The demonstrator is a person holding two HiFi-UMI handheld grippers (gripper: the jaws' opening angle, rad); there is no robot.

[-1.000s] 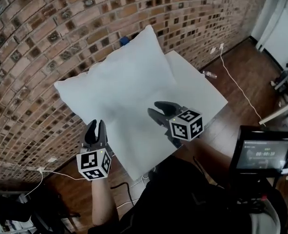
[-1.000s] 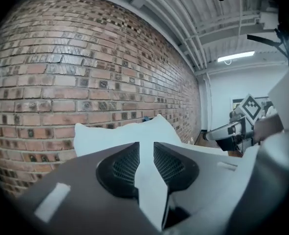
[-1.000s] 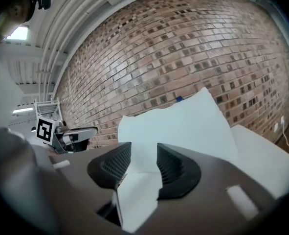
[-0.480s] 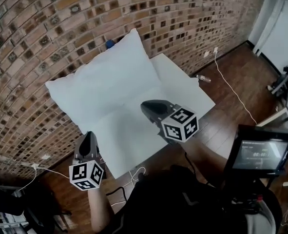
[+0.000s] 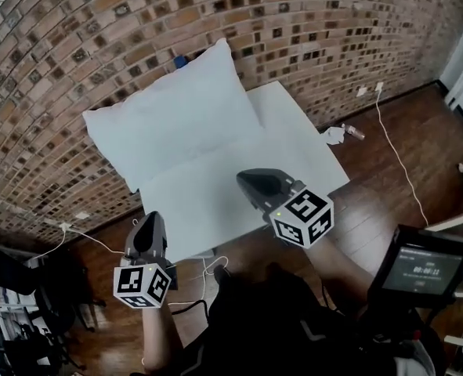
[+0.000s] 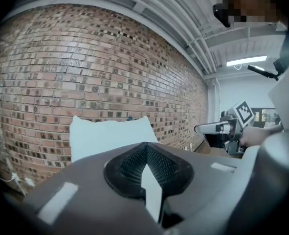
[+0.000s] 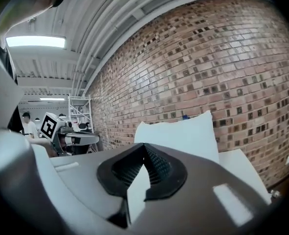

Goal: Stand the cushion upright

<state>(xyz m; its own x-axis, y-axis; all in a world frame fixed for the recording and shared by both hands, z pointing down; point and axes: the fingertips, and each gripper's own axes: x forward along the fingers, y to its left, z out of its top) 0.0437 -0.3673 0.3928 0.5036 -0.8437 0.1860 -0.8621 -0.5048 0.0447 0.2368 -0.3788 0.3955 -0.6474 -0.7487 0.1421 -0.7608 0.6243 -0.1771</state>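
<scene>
The white cushion (image 5: 172,120) stands on edge on the white table (image 5: 294,143), leaning against the brick wall. It also shows in the left gripper view as the cushion (image 6: 110,136) and in the right gripper view as the cushion (image 7: 183,133). My left gripper (image 5: 149,229) is off the table's near left corner, shut and holding nothing. My right gripper (image 5: 253,182) hovers over the table's near edge, well short of the cushion, also shut and holding nothing. In each gripper view the jaws meet: left gripper (image 6: 146,153), right gripper (image 7: 145,155).
The brick wall (image 5: 98,45) backs the table. A small blue object (image 5: 181,61) peeks out behind the cushion's top. White cables (image 5: 396,155) and a small bottle (image 5: 352,132) lie on the wood floor. A monitor (image 5: 427,269) stands at the lower right.
Both grippers have drawn back from the cushion toward the person, and their jaws have closed. The cushion has stayed upright against the wall.
</scene>
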